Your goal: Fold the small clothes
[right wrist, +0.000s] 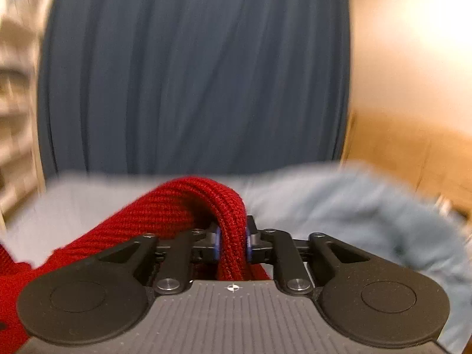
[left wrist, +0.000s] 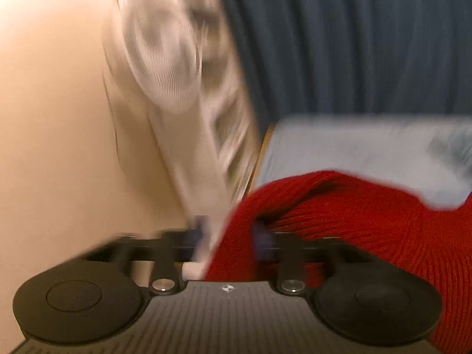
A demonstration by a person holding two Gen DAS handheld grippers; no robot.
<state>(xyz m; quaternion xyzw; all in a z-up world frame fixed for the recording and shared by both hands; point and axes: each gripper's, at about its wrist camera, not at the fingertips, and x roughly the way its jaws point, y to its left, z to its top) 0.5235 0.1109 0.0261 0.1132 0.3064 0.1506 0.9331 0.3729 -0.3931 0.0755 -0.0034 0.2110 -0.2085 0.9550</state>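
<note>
- Left wrist view: left gripper (left wrist: 231,233) with fingers (left wrist: 199,230) spread wide; red knit garment (left wrist: 339,218) draped across the right finger and gripper body, unclamped, above a pale blue bed sheet (left wrist: 354,147).
- Right wrist view: right gripper (right wrist: 231,240) with fingers (right wrist: 216,243) narrow, pinching a bunched fold of the red knit garment (right wrist: 188,203); dark blue curtain (right wrist: 191,73) behind.

Dark blue curtain (right wrist: 194,70) hanging behind, full of folds. Pale blue bed cover (right wrist: 339,203) below. Cream wall (left wrist: 50,112) at side, warm light. Blurry white fan (left wrist: 165,53) nearby.
</note>
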